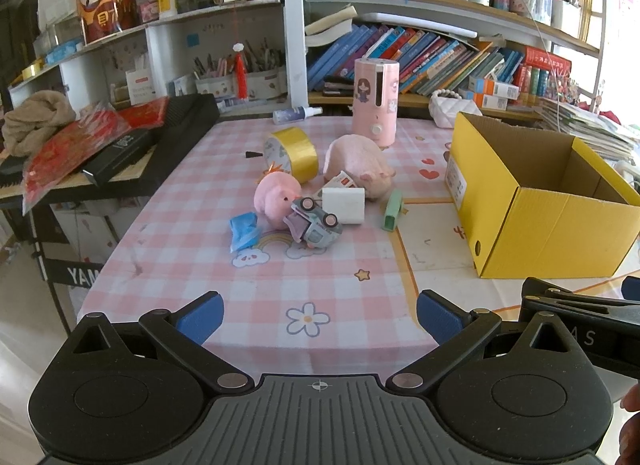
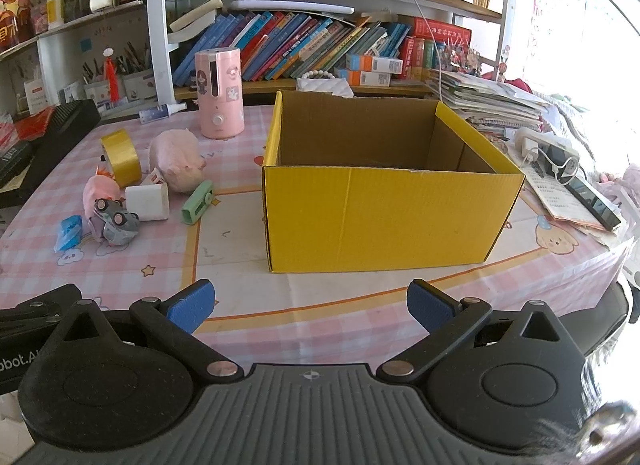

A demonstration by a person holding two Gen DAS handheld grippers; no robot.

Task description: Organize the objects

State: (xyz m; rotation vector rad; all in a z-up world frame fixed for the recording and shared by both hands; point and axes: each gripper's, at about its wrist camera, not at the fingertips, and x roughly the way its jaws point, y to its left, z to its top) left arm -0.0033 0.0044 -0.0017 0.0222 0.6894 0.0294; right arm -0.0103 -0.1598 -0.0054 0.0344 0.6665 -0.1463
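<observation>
A heap of small things lies on the pink checked bench (image 1: 240, 289), left of a yellow cardboard box (image 2: 384, 217). In the heap, a toy car (image 1: 316, 221) lies tipped on its side with its wheels up, leaning against a round pink plush toy (image 1: 276, 197). Just right of the car stands a white box (image 1: 344, 205), and beyond that a larger pink plush pig (image 1: 356, 165) lies on its side, with a small red-and-white carton wedged between pig and white box. A green sharpener (image 1: 392, 211) lies just right of the white box, apart from the yellow box. A blue wrapper (image 1: 242, 231) sits at the left edge of the heap, near the car. A roll of gold tape (image 1: 292, 155) lies on its side behind the round plush. Farther back, a pink cylindrical humidifier (image 1: 376, 101) stands upright, with a small spray bottle (image 1: 296, 114) lying to its left at the bench's far edge.

The yellow box stands open at the top; only brown inner walls show, its floor is hidden from view.

The left claw (image 1: 318, 315) hangs over the near edge of the bench, released, blue pads wide apart with nothing between them. The right claw (image 2: 310, 307) is likewise released and bare, facing the yellow box. Crowded bookshelves (image 2: 320, 45) rise behind the bench.
</observation>
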